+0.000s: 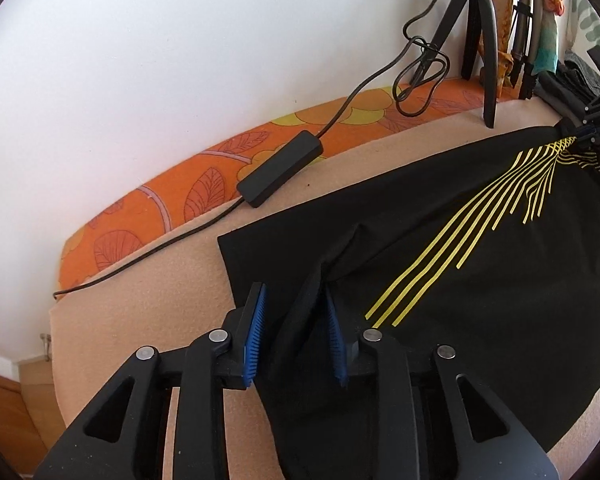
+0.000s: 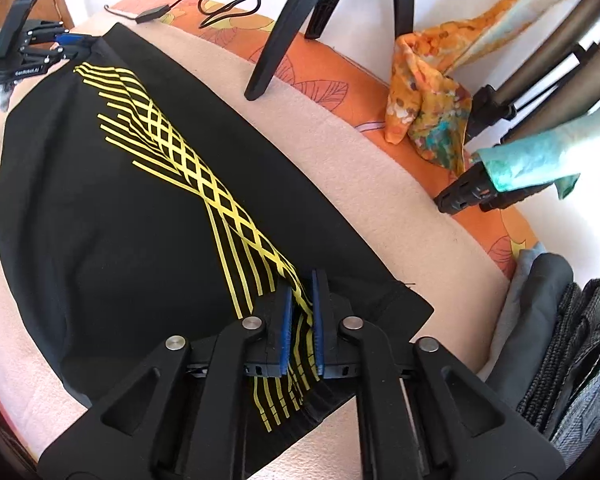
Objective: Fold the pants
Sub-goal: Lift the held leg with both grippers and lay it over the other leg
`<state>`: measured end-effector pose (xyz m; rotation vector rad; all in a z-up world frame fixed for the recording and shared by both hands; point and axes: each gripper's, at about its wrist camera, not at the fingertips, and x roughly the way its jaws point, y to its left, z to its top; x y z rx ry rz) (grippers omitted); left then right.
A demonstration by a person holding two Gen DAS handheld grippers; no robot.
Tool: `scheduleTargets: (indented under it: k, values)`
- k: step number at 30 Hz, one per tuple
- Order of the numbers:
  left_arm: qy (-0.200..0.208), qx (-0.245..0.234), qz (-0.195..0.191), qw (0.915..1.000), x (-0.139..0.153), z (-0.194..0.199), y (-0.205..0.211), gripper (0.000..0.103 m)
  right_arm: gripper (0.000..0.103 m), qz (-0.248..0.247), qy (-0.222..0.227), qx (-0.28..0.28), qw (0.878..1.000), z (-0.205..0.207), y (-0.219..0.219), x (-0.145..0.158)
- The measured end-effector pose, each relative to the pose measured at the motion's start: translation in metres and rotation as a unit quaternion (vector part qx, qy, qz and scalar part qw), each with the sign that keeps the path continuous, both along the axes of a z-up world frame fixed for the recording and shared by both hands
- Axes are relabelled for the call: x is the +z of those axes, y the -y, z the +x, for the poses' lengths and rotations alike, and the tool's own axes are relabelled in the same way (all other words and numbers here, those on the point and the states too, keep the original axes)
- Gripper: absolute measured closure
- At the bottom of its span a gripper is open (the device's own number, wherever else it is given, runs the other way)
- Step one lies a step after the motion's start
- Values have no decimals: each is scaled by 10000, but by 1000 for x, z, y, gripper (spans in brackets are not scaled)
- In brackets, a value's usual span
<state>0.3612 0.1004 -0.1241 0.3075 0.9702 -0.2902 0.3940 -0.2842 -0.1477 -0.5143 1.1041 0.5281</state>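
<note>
Black pants with yellow stripes lie spread on a beige blanket. My left gripper has its jaws apart around a raised fold of the pants' near edge, the blue pads not pressing it. My right gripper is shut on the striped edge of the pants at the other end. Each gripper shows small in the other's view: the right at far right, the left at top left.
A black power brick with its cable lies by the orange floral cushion along the wall. Tripod legs stand on the blanket's far edge. Colourful cloths hang at right. Folded grey garments are stacked at right.
</note>
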Motion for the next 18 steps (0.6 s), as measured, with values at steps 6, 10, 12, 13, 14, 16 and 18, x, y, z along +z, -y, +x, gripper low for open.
scheduleTargets:
  k: [6,10,12,13,14,16,18]
  values:
    - [-128,115,-394,9991,-1,4,-13,76,75,385,-181,-111,9990,-3,10,4]
    - [-94,-65,-120,9999,-1,3,-5,76,64,342,-107,-130,9993,-6,15,8]
    - [-91,-57,-57,9999,-1,3,-6,76,64,390,-116,-135,9991,-7,18,10]
    - [-101,-66,-85,9999,0,2,-9,76,64,407,-125,-149,9990,-7,19,11]
    - [-89,-75,-126,9999,1,1,-11,76,65,406,-99,-164,9990,-8,19,12]
    - [-1,-81,-192,9998,4,0,-14,78,70,404,-57,-185,9990,-9,21,13]
    - [64,-62,-295,9995,6,1,-16,94,83,419,-49,-194,9989,-11,24,15]
